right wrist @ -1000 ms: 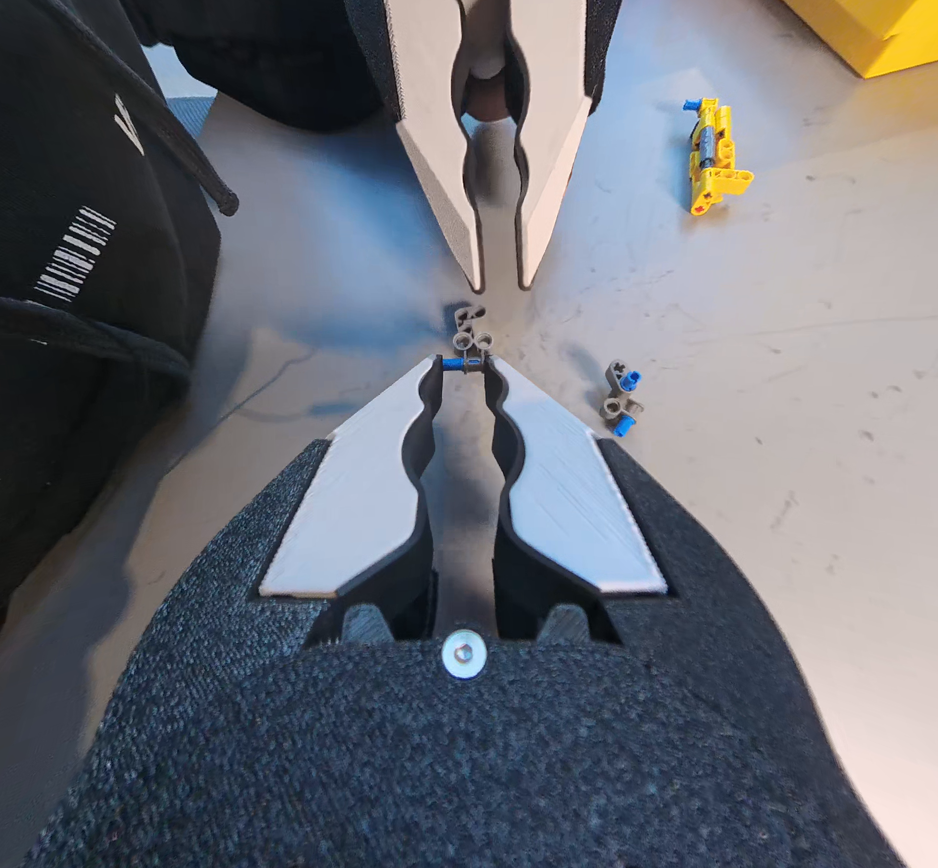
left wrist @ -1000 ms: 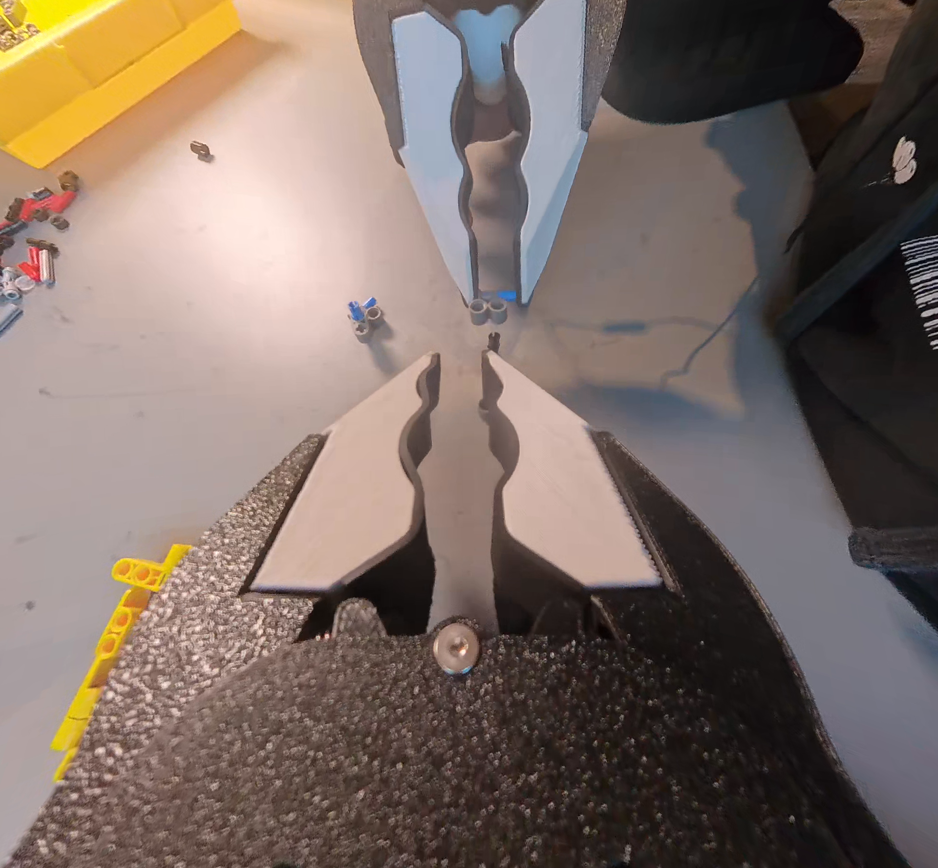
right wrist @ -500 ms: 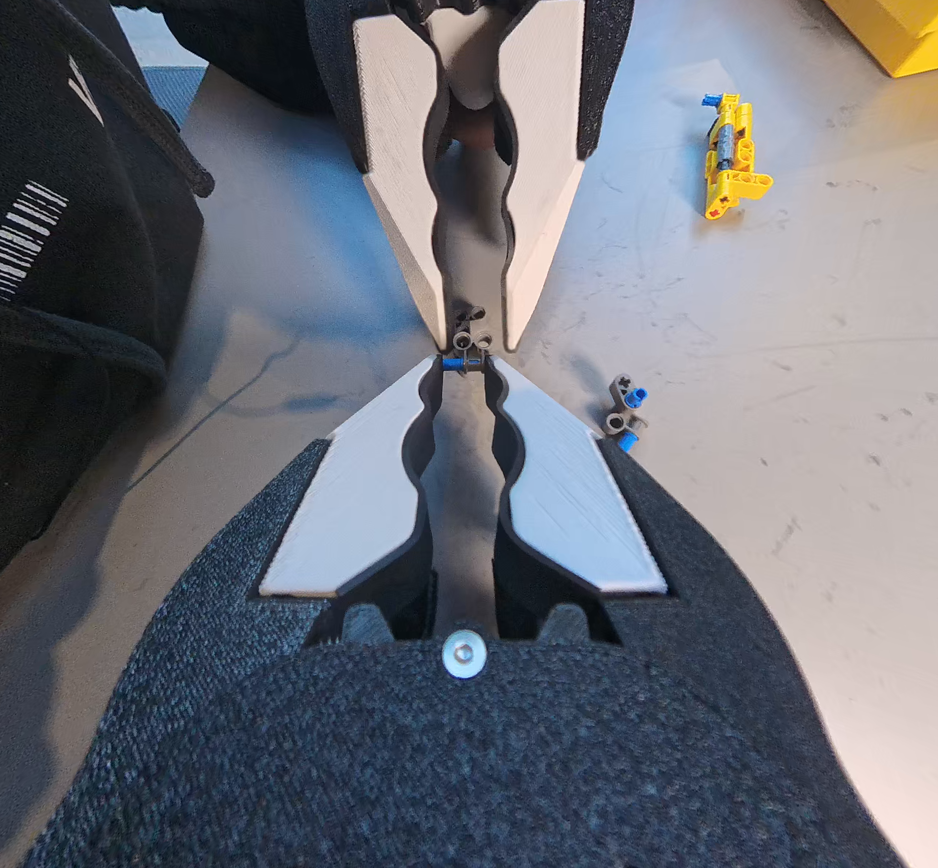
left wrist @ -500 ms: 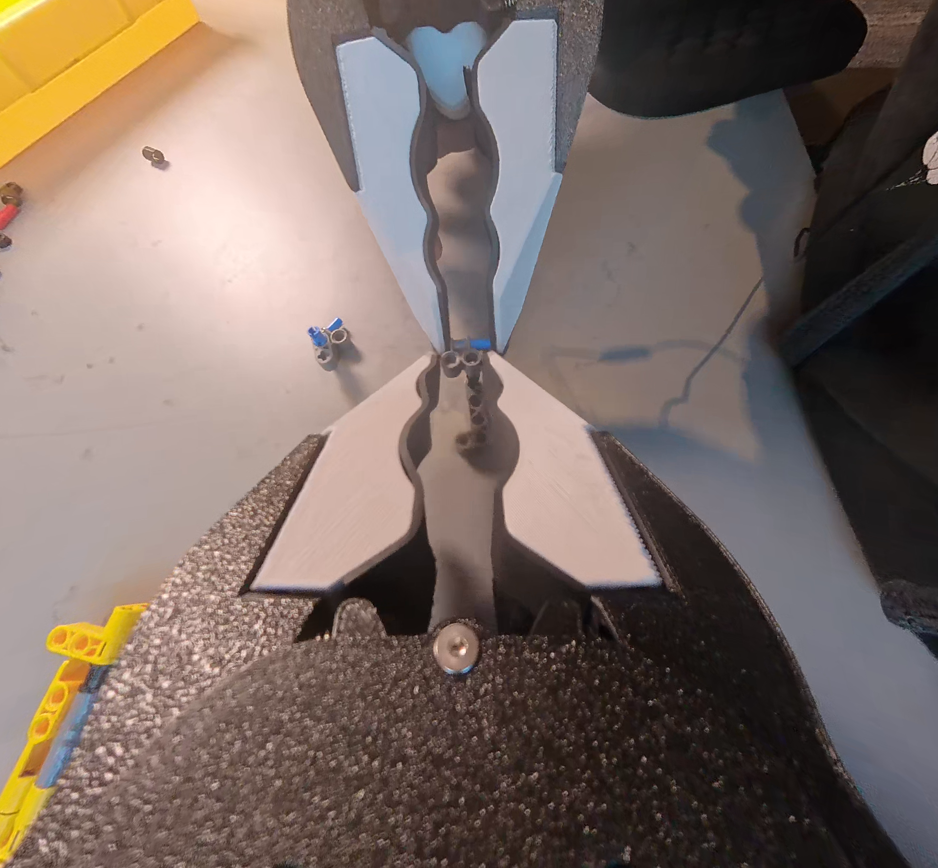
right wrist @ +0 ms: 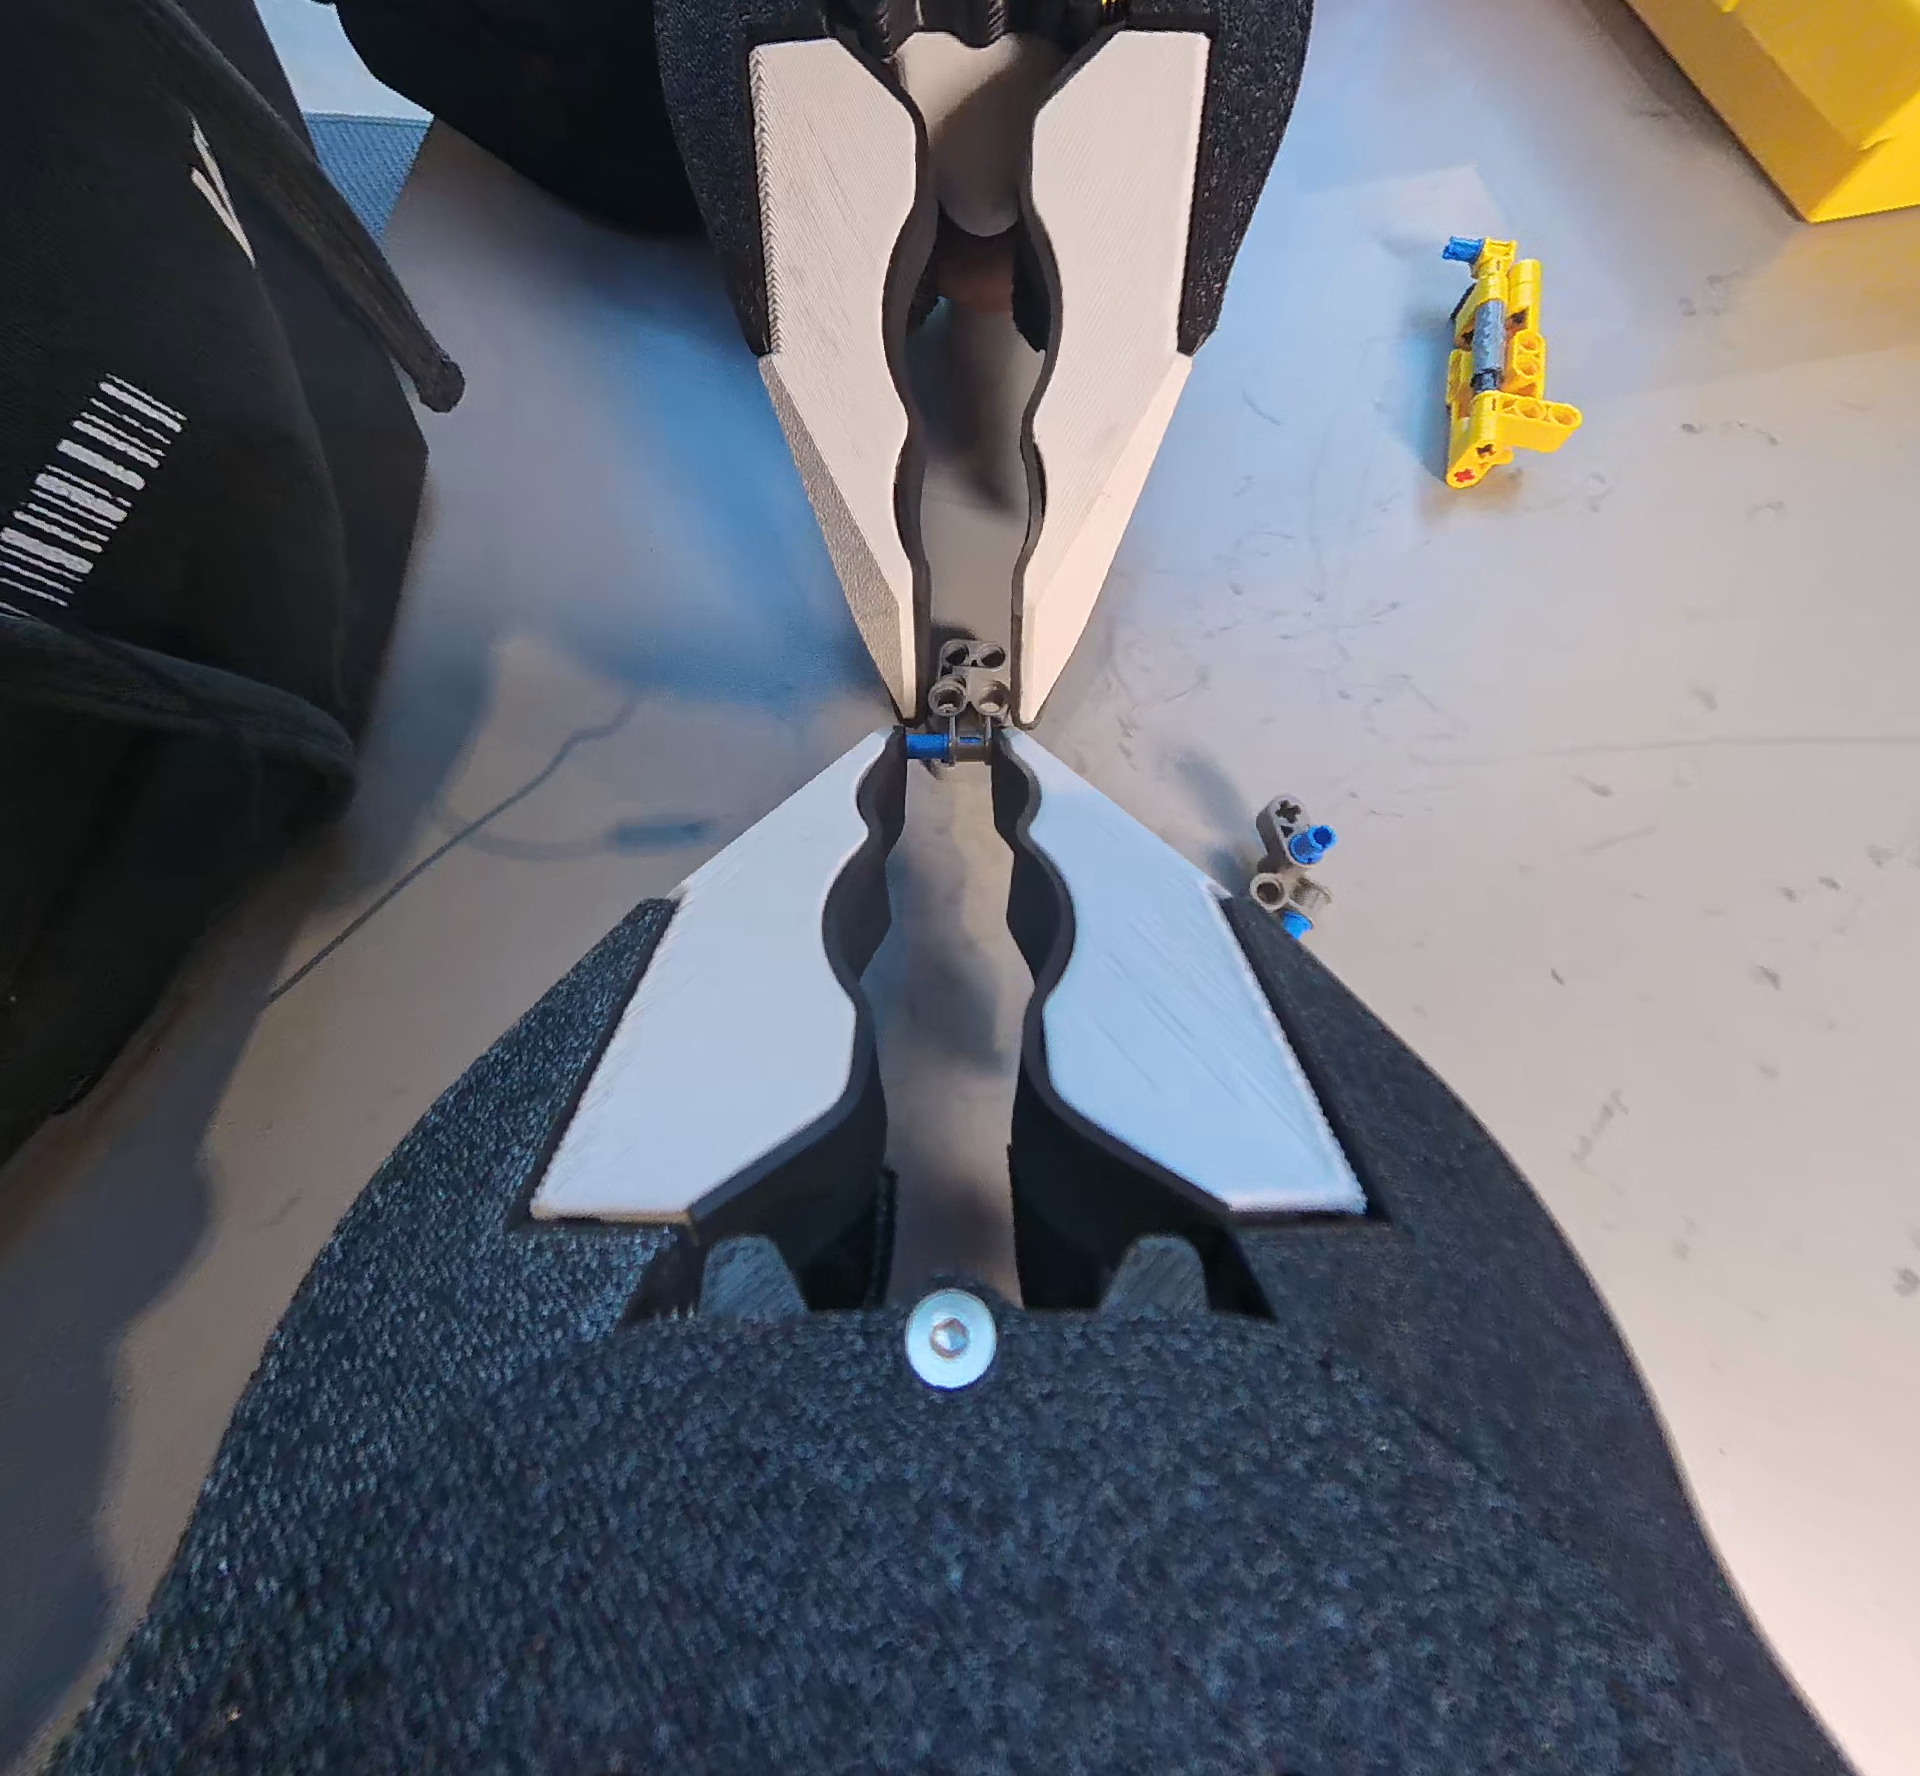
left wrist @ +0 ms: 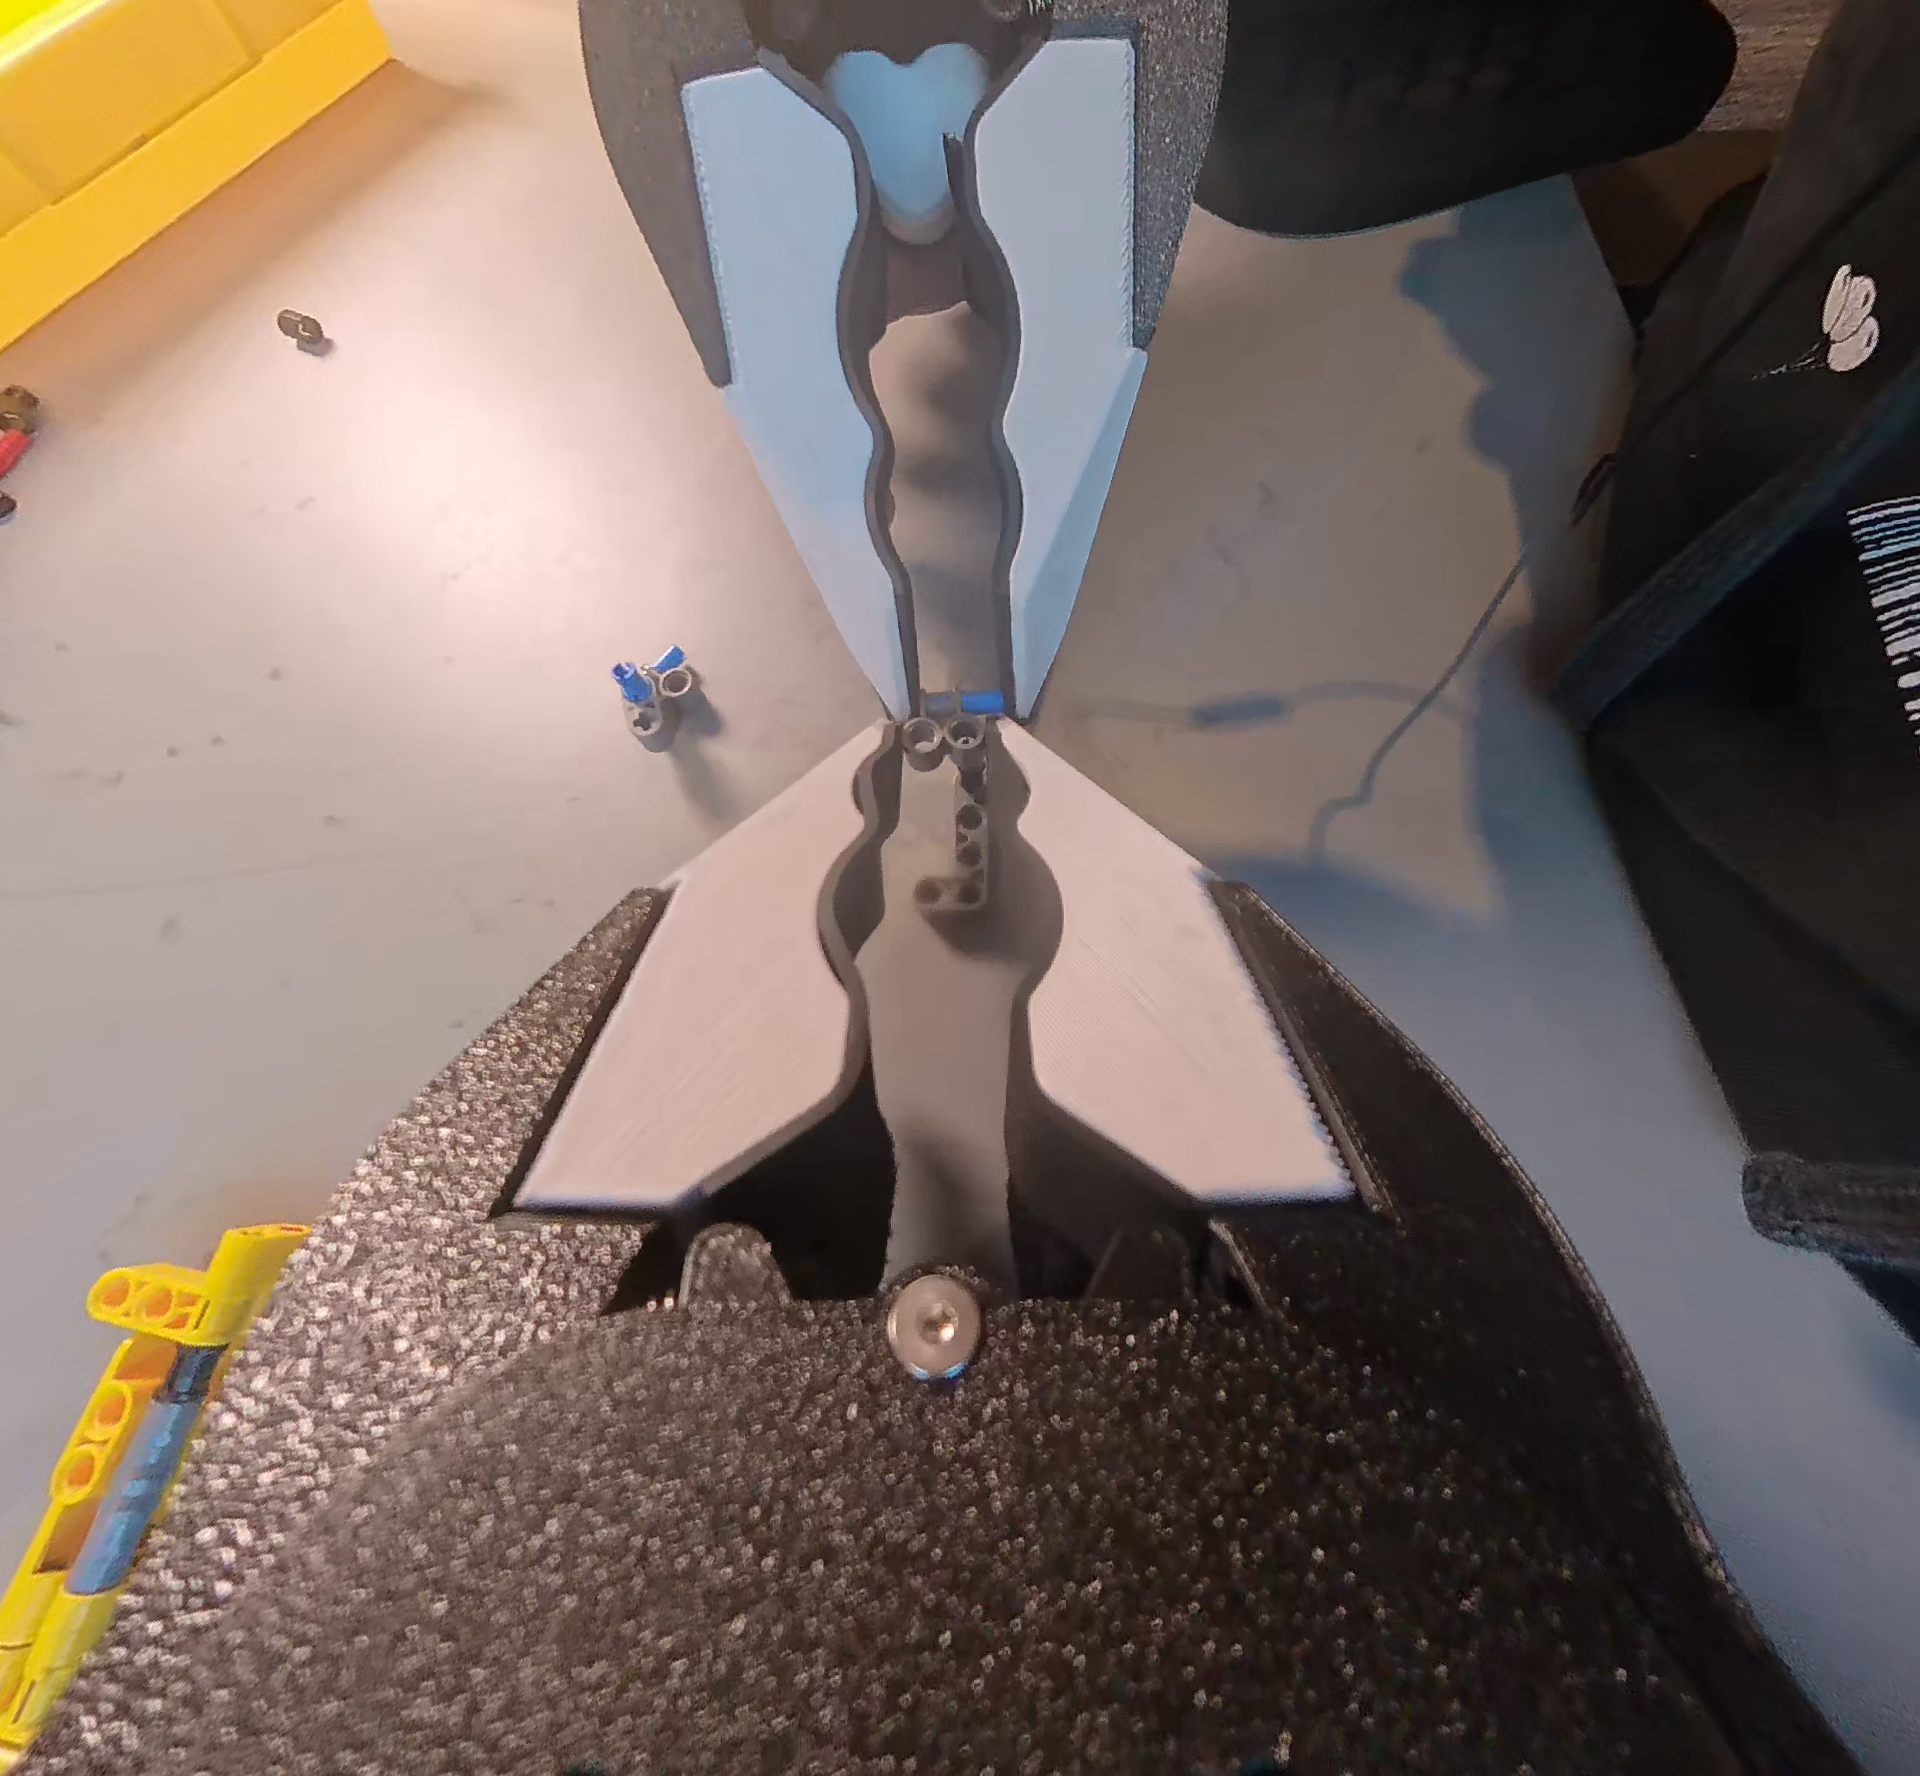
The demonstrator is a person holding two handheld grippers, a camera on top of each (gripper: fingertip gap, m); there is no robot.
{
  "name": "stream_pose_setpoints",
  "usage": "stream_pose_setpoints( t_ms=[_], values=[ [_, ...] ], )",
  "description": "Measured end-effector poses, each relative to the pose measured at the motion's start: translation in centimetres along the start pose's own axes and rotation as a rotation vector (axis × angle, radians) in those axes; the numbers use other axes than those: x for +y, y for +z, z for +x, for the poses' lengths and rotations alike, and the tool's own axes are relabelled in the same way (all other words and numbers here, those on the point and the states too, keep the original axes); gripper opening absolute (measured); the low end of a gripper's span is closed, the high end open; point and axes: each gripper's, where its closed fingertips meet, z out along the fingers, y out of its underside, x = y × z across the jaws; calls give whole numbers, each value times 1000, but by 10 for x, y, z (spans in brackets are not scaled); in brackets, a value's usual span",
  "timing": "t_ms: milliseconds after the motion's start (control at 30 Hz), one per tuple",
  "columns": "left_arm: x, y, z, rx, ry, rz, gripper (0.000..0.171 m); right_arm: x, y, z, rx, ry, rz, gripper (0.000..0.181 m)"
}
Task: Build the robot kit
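My two grippers are nose to nose over the plain grey tabletop (left wrist: 364, 895), tips nearly touching in the middle of both frames. My left gripper (left wrist: 943, 750) has its fingers closed down to a narrow slot on a small dark grey L-shaped plastic beam with a row of round holes (left wrist: 968, 843). It hangs down between the fingers, short foot at the bottom, and looks a bit tilted. My right gripper (right wrist: 951, 747) is pinched on a thin blue-and-dark pin (right wrist: 940, 746) lying crosswise between its tips. That pin sits right against a little grey connector with two round holes (right wrist: 968, 692), which is jammed in where all four tips meet. I can't tell exactly which piece is plugged into which.

Room-wise it's tight on one side. A black fabric bag with white stripes (right wrist: 135, 500) fills the left edge of the right wrist view, and a thin dark cord (left wrist: 1403, 739) snakes across the table toward it. The other side is roomier: a loose grey connector with blue pins (right wrist: 1288, 864) lies just beside my right finger, a yellow beam assembly (right wrist: 1501, 365) is well apart at upper right, and a yellow plastic bin (right wrist: 1745, 1) sits in the top right corner. In the left wrist view, a small dark bush (left wrist: 301, 329) lies near that bin at upper left.
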Motion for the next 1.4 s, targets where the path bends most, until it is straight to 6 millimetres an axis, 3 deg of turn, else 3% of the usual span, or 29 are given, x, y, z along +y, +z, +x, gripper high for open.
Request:
stream_pose_setpoints(
  t_ms=[733, 1400],
  values=[
    [1, 1, 4, -14, 146, 4, 15, 1, 1, -5, 86, -57, -25, 16],
    [2, 1, 1, -22, 178, 6, 15, 2, 0, -1, 112, -74, -22, 16]
  ],
)
